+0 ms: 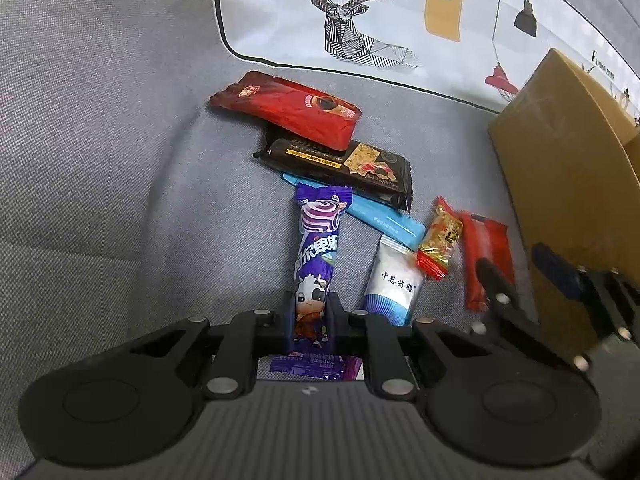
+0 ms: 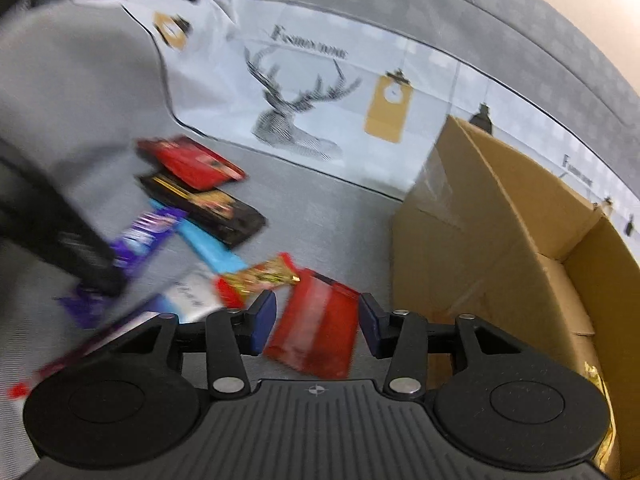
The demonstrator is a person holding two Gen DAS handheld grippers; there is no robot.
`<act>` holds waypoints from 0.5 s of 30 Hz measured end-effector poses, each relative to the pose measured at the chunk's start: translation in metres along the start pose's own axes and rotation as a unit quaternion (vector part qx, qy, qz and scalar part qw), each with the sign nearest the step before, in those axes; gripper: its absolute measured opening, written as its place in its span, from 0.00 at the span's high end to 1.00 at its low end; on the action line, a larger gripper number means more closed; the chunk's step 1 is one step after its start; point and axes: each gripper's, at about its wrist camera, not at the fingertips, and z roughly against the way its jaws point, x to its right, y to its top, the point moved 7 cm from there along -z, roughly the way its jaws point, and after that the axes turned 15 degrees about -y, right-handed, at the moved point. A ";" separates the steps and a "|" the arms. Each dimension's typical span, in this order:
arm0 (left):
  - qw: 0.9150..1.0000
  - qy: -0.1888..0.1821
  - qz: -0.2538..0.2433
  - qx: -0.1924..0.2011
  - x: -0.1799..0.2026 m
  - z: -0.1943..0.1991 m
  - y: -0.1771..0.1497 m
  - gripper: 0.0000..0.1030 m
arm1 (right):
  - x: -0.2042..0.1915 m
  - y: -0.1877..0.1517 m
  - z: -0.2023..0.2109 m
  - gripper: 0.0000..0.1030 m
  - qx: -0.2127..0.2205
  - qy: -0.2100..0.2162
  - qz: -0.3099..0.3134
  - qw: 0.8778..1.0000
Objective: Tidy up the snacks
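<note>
In my right wrist view everything was smeared by motion: the print on the red packet [image 2: 316,332] between my right gripper [image 2: 318,322] pads could not be read. The cardboard box [image 2: 480,240] ran off the right edge. In my left wrist view, the purple candy bar [image 1: 316,264] was partly hidden behind my left gripper [image 1: 313,320] fingers, and the blue packet [image 1: 384,220] lay half covered by the black bar [image 1: 340,164].
</note>
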 end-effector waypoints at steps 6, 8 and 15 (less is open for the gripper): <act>1.000 0.001 -0.006 -0.002 0.001 -0.002 0.000 0.84 | -0.003 -0.005 -0.023 0.52 -0.031 -0.005 -0.005 1.000; 1.000 0.001 -0.005 -0.001 0.000 -0.002 0.000 0.84 | -0.006 -0.004 -0.023 0.55 -0.029 0.003 -0.002 1.000; 1.000 -0.001 0.001 0.009 -0.001 0.007 0.000 0.84 | -0.005 -0.010 -0.020 1.00 -0.018 0.021 0.003 1.000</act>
